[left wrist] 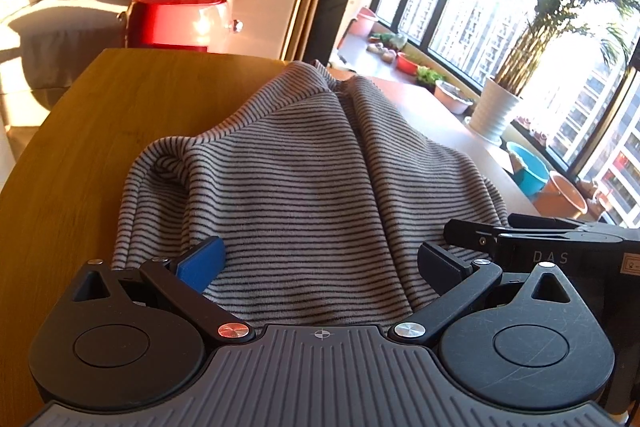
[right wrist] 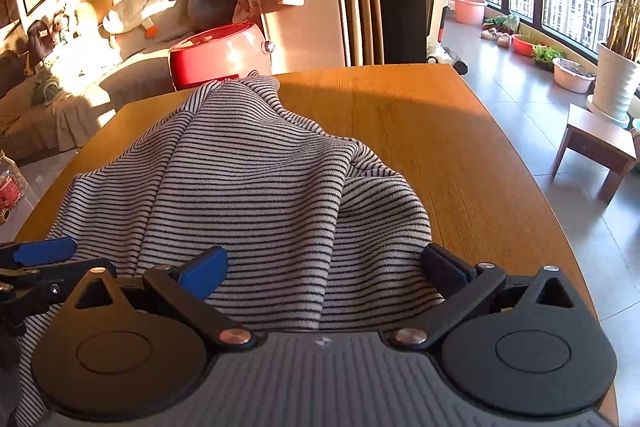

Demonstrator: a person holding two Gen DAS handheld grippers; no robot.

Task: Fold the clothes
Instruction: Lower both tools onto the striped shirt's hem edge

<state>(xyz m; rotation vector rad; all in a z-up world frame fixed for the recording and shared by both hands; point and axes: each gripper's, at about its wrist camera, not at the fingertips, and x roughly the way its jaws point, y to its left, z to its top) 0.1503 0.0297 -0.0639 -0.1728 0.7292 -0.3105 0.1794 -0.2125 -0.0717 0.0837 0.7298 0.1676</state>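
A grey garment with thin black stripes (left wrist: 304,179) lies bunched on the wooden table (left wrist: 104,131), with folds running away from me. My left gripper (left wrist: 320,263) is open, its fingers spread wide over the near edge of the cloth. My right gripper (right wrist: 324,267) is open too, fingers spread over the garment (right wrist: 248,195) near its front edge. The right gripper shows at the right of the left wrist view (left wrist: 560,243). The left gripper shows at the left of the right wrist view (right wrist: 40,263).
A red round container (left wrist: 176,19) stands beyond the table's far edge, with a sofa (right wrist: 132,23) behind it. A small wooden stool (right wrist: 600,143), plant pots (left wrist: 496,107) and basins stand on the floor by the windows at the right.
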